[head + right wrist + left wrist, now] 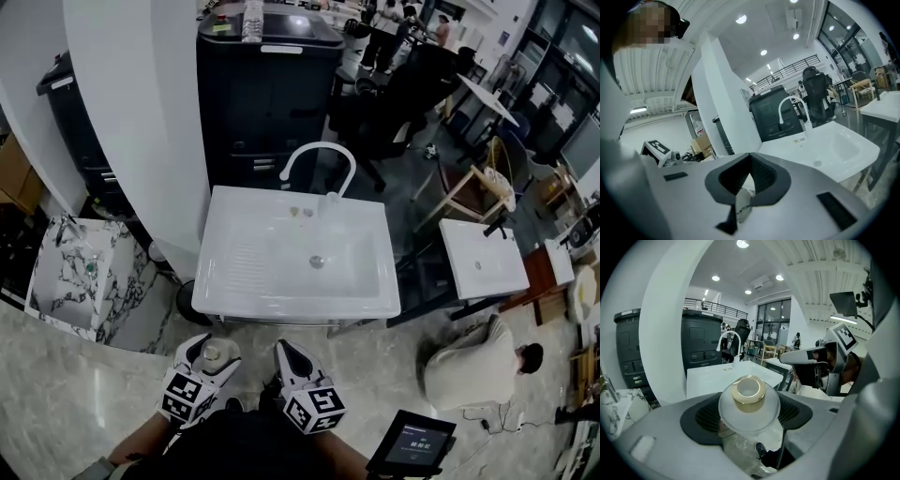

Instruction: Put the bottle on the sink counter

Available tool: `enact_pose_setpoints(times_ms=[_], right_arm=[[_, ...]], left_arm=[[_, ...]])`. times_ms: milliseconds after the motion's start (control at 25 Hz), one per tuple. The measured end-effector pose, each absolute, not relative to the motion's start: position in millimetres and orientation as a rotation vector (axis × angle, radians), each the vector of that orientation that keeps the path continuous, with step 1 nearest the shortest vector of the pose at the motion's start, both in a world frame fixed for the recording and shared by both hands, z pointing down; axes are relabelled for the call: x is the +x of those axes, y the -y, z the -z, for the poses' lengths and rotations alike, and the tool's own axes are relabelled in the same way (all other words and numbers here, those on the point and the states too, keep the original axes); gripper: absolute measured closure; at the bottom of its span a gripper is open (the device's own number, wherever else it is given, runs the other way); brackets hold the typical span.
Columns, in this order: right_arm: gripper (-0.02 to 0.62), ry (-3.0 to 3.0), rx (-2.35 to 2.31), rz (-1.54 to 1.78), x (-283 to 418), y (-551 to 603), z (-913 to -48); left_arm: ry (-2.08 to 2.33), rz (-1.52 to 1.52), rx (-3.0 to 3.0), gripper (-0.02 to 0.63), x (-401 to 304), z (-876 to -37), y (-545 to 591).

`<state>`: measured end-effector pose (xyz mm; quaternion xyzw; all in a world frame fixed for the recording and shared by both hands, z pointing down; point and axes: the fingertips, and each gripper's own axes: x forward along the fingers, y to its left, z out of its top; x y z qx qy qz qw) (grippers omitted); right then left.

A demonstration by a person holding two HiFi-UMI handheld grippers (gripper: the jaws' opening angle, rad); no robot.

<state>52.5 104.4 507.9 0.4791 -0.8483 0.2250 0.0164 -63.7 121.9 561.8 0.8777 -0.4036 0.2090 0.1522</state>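
A clear bottle with a gold cap (749,393) stands upright between the jaws of my left gripper (749,416), which is shut on it. In the head view the bottle (212,353) and left gripper (211,361) are at the bottom, just in front of the white sink counter (234,302). My right gripper (287,354) hangs beside it, its jaws shut with nothing in them (749,185). The sink's white curved faucet (319,155) rises at the far rim. The counter also lies ahead in the left gripper view (723,377) and the right gripper view (834,140).
A white pillar (141,112) stands left of the sink, with a black cabinet (267,84) behind it. A marble-patterned basin (84,272) lies at the left. A smaller white sink (483,258) and a crouching person (469,370) are to the right. A tablet (412,441) sits at lower right.
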Motion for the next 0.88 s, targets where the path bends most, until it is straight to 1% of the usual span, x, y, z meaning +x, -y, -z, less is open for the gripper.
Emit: enact_pose_setpoints(times_ms=[240,480,880], right_arm=[[0.600,2.668,1.427,-0.729,79,-50,-506],[0.600,2.706,1.365,-0.747,99,-13,-505],[0.600,2.733,1.289,-0.777,120,22,-512]], left_arm=[[1.208,-0.599,2.487,0.265,-35,-556,-75],[1.266,-0.579,2.423,0.265,-20,-555,-42],[1.368,-0.572,2.366,0.265,-5,-550,-5]])
